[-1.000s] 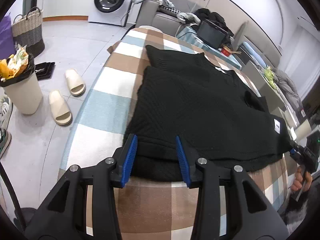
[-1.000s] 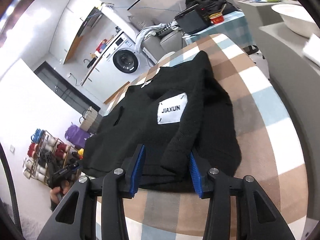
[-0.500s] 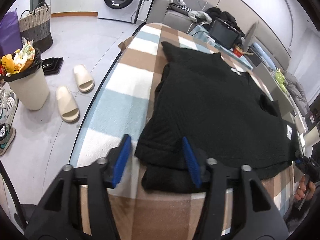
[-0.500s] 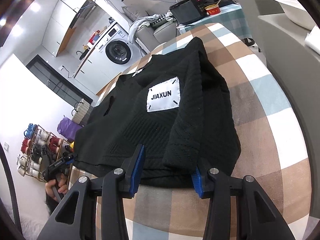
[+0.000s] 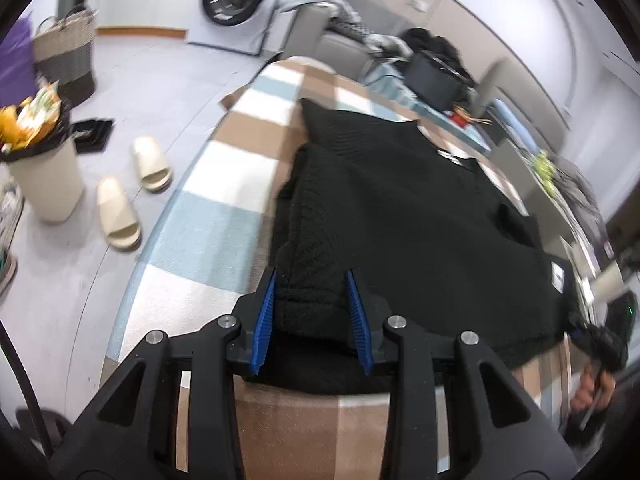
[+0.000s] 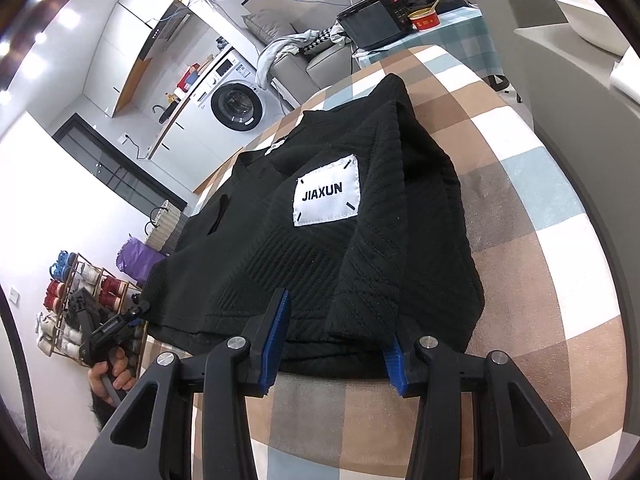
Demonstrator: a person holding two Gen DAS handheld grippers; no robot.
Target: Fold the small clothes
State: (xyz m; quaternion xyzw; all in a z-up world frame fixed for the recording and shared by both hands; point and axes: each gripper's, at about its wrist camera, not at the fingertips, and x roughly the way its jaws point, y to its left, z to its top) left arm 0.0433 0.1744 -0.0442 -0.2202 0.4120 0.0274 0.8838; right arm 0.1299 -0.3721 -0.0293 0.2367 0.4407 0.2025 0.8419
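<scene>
Checked counter with a black sweater on it

The counter (image 5: pixel 224 220) is covered in brown, white and pale blue checks and has a rounded edge. A black knit sweater (image 6: pixel 360 248) lies directly on it, sleeves folded in over the body, a white "JIAXUN" patch (image 6: pixel 326 196) facing up.
</scene>
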